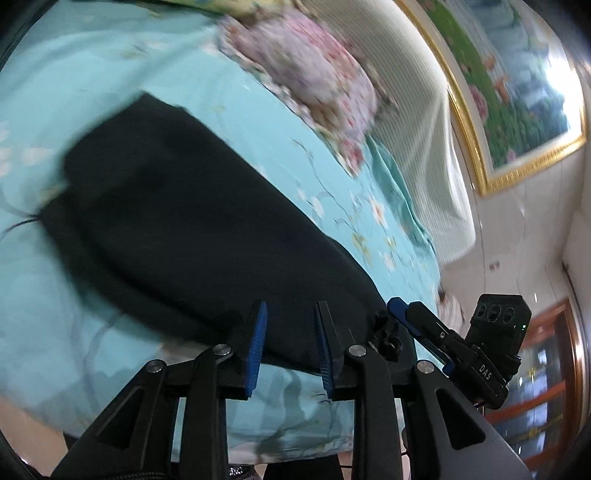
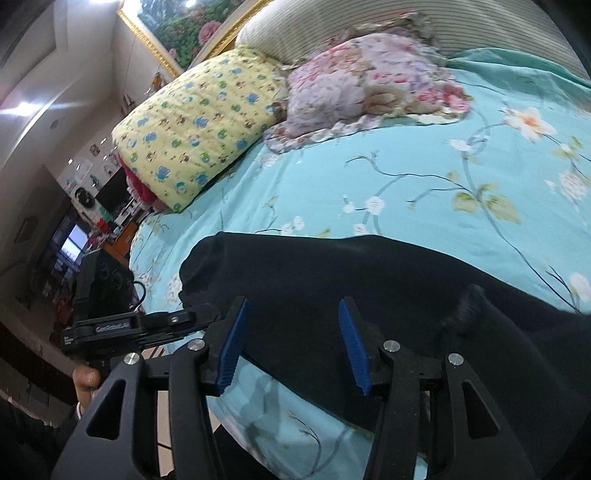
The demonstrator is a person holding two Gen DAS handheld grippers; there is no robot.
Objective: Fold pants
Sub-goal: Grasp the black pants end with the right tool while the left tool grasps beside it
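Black pants lie folded on a teal flowered bed sheet, long and flat, with a thin drawstring poking out at their left end. My left gripper hovers at the near edge of the cloth, its blue pads apart and nothing pinched between them. The right gripper shows just to its right, over the pants' end. In the right wrist view the pants stretch across the bed sheet. My right gripper stands open above them with nothing in it. The left gripper and a hand are at the left.
A yellow cartoon-print quilt and a pink floral pillow lie at the head of the bed, against a striped headboard. A gold-framed picture hangs on the wall. The bed's near edge runs just below the grippers.
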